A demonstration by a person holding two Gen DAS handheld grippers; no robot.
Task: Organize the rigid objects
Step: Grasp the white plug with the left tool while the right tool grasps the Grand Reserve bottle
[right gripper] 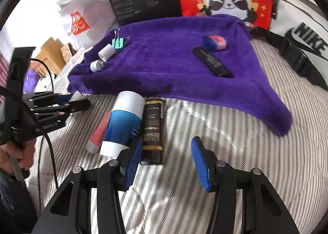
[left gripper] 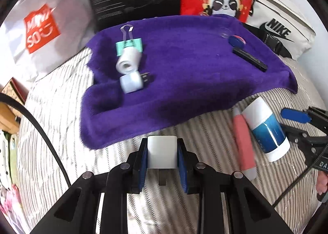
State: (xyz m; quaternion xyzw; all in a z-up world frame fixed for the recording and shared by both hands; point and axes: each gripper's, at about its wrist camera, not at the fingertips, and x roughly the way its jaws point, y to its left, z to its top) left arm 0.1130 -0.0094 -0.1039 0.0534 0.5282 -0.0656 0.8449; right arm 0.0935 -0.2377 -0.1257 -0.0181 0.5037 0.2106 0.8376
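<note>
Left gripper (left gripper: pixel 162 153) clamped on a white plug adapter (left gripper: pixel 162 151) — a carry step, by the look of it.
It hung over the striped bedding, just short of the purple towel (left gripper: pixel 184 82); the next move likely called for setting it beside the white pieces there — the right gripper (right gripper: pixel 166 162) stood apart, empty.

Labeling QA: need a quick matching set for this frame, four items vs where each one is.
Items:
1. white plug
2. binder clip
3. blue and white tube
4. black stick

Places:
A. striped bedding, off the towel
B. towel's right part
C. between left gripper fingers
D. towel's far left corner

Pairs: 1-C, 2-D, 3-A, 4-B
</note>
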